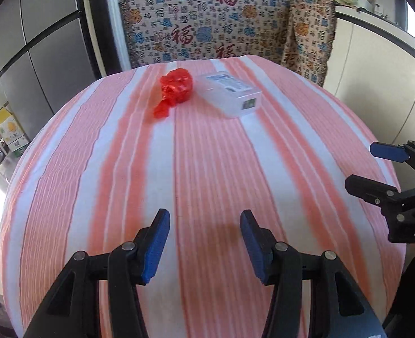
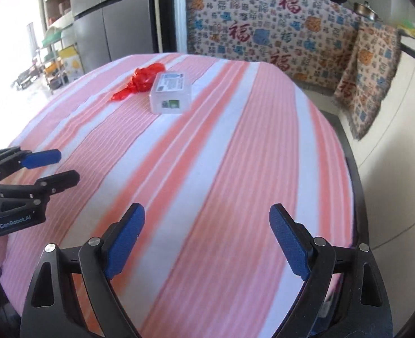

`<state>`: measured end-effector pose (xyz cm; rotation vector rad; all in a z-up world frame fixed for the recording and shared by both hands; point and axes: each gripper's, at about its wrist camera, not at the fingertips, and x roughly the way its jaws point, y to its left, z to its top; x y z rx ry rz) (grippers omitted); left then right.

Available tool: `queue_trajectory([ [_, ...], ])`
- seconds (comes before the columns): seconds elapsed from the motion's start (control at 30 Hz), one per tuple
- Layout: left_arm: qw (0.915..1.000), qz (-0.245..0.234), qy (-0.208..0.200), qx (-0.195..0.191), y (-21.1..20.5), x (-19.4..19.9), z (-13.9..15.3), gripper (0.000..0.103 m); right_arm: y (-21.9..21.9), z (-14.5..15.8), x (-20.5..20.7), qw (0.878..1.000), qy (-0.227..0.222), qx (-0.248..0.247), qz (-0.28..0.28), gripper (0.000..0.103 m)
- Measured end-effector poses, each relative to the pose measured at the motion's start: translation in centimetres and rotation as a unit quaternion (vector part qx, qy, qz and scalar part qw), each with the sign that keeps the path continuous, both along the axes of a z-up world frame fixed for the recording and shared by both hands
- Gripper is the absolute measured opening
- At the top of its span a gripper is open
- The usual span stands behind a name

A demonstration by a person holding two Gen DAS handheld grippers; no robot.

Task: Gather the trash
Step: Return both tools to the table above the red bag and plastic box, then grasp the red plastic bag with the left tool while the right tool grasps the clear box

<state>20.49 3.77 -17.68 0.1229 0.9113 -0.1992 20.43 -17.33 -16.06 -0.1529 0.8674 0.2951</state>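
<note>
We hold our left gripper [image 1: 204, 219] and right gripper [image 2: 207, 217] wide apart and empty over the near tabletop [image 1: 207, 169], seemingly poised to reach. The trash waits at the far end: a crinkly red plastic bag [image 1: 175, 88] just beside a smooth, translucent, rectangular plastic box [image 1: 230, 93], on ribbed pink-and-white striped cloth.

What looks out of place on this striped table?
A crumpled red plastic bag lies at the far end of the pink-and-white striped tablecloth, beside a clear plastic box, which sits skewed to the stripes. Nothing looks spilled or broken. Both grippers, left and right, are open and empty.
</note>
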Motion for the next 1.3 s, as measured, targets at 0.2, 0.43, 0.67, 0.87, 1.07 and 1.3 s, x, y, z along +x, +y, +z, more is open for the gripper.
queue_trajectory([
  [0.2,0.9999,0.000,0.002,-0.015,1.1,-1.0,-0.3,0.059,2.4,-2.6,1.7,1.000,0.018,0.000,0.002,0.094],
  [0.43,0.9995,-0.007,0.010,-0.030,1.7,1.4,-0.4,0.073,1.9,-2.7,1.6,1.000,0.025,0.004,-0.016,0.102],
  [0.67,0.9985,-0.019,0.016,-0.050,2.9,8.2,-0.1,0.073,1.6,-2.6,1.8,1.000,0.025,0.003,-0.015,0.102],
  [0.87,0.9985,-0.047,0.015,-0.022,1.6,13.1,-0.4,0.074,1.6,-2.7,1.9,1.000,0.025,0.003,-0.015,0.102],
  [1.07,0.9984,-0.052,0.007,-0.020,0.6,16.7,-0.5,0.074,1.6,-2.7,1.9,1.000,0.026,0.004,-0.014,0.102],
  [1.3,0.9984,-0.048,-0.001,-0.031,0.3,18.6,-0.4,0.069,1.6,-2.7,1.9,1.000,0.026,0.004,-0.013,0.102],
])
